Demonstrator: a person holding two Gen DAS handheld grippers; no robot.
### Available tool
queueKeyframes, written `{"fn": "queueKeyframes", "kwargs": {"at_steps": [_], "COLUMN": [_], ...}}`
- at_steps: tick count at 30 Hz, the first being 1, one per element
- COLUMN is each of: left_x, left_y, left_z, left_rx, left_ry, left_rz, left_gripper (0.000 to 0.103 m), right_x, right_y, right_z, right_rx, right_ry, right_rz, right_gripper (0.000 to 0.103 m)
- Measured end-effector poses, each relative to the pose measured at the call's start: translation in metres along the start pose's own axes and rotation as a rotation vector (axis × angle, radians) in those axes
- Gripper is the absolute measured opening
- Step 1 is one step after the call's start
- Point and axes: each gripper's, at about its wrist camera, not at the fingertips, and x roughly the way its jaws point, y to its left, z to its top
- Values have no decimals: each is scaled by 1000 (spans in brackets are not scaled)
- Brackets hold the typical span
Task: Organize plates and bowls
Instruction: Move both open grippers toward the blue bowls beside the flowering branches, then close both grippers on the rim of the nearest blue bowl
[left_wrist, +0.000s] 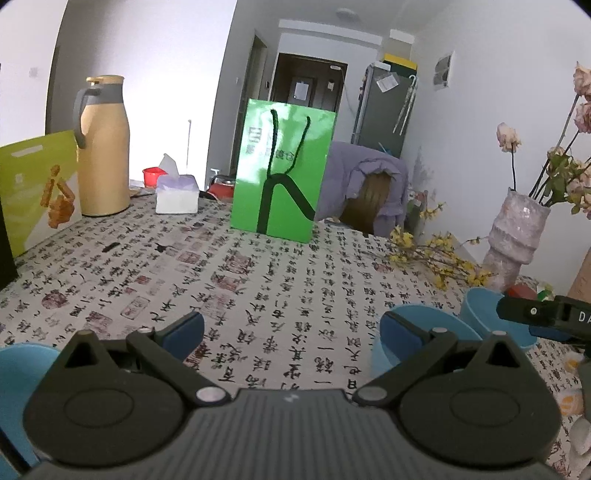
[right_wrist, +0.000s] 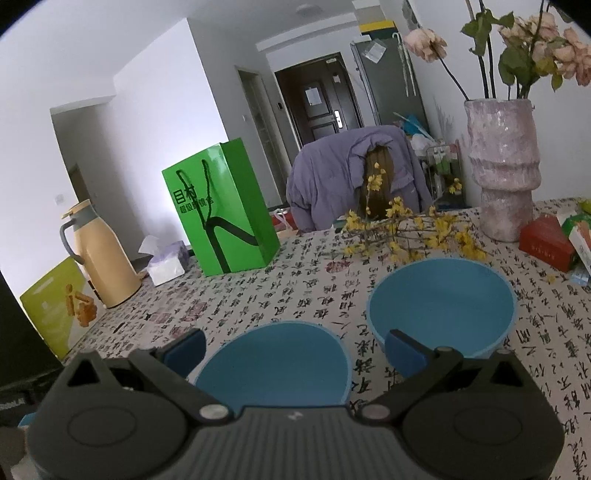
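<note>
A calligraphy-print tablecloth (left_wrist: 280, 280) covers the table. Both grippers, left (left_wrist: 291, 328) and right (right_wrist: 295, 347), gape empty. Two blue bowls (right_wrist: 441, 299) sit side by side; only the left view shows a third (left_wrist: 22, 373).

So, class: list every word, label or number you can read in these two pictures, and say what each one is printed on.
"目村" on the green bag; the smaller line under it is too blurred.
"DA" on the right gripper, cut off at the frame edge.
Tablecloth: printed calligraphy, including "一" and "天"; most is too distorted to read.
Yellow-green box, red box, door and fridge notes: too small or blurred.
</note>
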Motion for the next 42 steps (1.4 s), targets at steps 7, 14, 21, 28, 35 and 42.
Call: {"fn": "queueKeyframes", "kwargs": {"at_steps": [7,14,21,28,35,42], "left_x": [9,18,36,60,79,94], "left_y": [-5,-10,-19,-32,-43,-51], "left_z": [-5,-5,-3,2,1,-6], "left_rx": [2,10,1,-8,-10,9], "left_ry": [29,49,106,180,233,274], "left_rz": [-7,-14,-46,-62,-65,-33], "left_gripper": [103,103,103,103,103,103], "right_x": [7,12,22,34,45,58], "right_y": [-2,-5,-4,-10,-9,-13], "right_z": [-3,-5,-9,-13,-17,-23], "right_rx": [10,25,21,43,27,43], "right_ry": [32,63,104,149,177,226], "right_rz": [-5,-1,-6,-19,-45,-53], "right_gripper": [103,103,101,95,93,75]}}
